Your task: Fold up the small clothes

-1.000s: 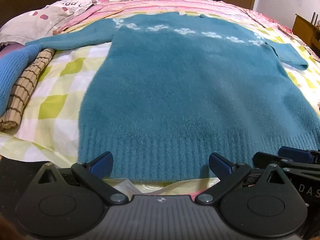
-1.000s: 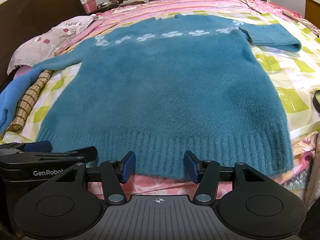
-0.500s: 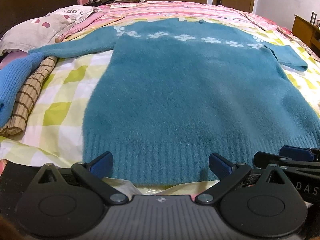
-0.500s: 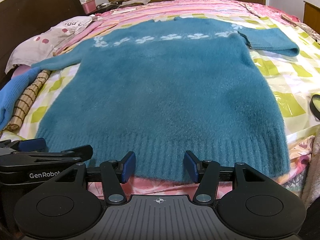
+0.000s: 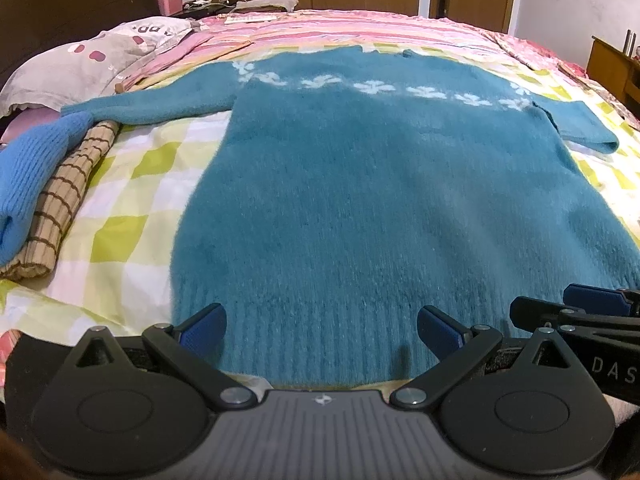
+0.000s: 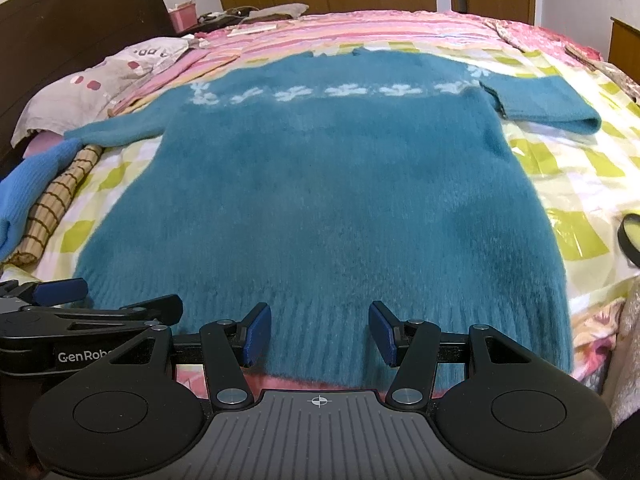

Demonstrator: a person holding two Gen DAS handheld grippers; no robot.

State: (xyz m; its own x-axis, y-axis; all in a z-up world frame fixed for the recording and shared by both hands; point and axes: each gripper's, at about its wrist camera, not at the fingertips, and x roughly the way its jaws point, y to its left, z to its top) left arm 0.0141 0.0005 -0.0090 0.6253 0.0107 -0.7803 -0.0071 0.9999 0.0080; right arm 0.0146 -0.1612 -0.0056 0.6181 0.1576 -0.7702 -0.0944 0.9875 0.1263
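A fluffy teal sweater [image 5: 384,208] with a band of white flowers lies spread flat on the bed, its ribbed hem [image 5: 320,344] nearest me. Both sleeves lie out to the sides; the right one [image 6: 544,104] is folded back short. My left gripper [image 5: 320,326] stands wide open over the left part of the hem, its pads on either side of the rib and not pressing it. My right gripper [image 6: 320,332] is open over the middle of the hem [image 6: 320,344], nothing pinched. Each gripper shows at the edge of the other's view.
A blue knit garment [image 5: 32,168] and a folded tan checked cloth [image 5: 60,208] lie at the left on the yellow-checked sheet [image 5: 132,200]. A pillow [image 5: 100,56] and a pink striped blanket [image 5: 340,28] lie beyond. A black round thing [image 6: 631,240] sits at the right.
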